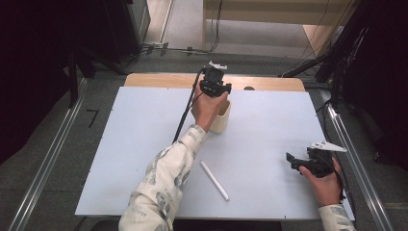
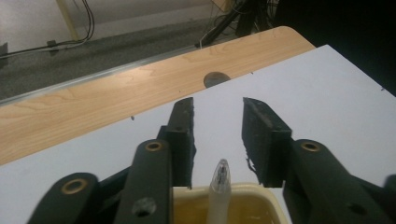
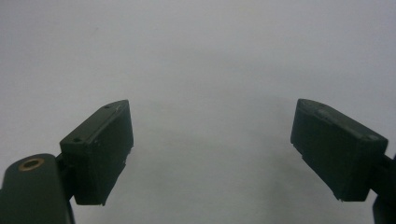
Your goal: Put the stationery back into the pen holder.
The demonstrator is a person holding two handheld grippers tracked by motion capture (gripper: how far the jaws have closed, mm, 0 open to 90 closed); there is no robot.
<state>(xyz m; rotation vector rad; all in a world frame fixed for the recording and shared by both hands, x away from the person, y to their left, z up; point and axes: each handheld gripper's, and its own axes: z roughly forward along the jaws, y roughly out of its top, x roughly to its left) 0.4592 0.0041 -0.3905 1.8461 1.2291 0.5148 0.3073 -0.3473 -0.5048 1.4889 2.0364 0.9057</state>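
Grey floor and a wooden table (image 1: 269, 83) frame the scene, and a white board (image 1: 269, 120) covers most of the tabletop. On the board, towards its far middle, stands a cream cup (image 1: 222, 118). The left gripper (image 2: 217, 105) hangs right over it, pointing down past its rim. In the left gripper view a white pen (image 2: 218, 186) stands upright in the cup, its clear tip rising between the two jaws but touching neither. The jaws stand narrowly parted with nothing gripped, so that pen looks let go and resting in the cup.

A second white pen (image 1: 214, 180) lies flat on the near middle of the board, well apart from the cup. Its long axis runs slantwise, one end pointing up-left towards the cup, the other down-right. It lies between the two hands. The right gripper (image 1: 294, 162) rests near the board's right edge, jaws wide and empty, pointing left over bare board. I judge it the freer to take the pen, though it must cross leftwards and turn to meet the pen across its length.
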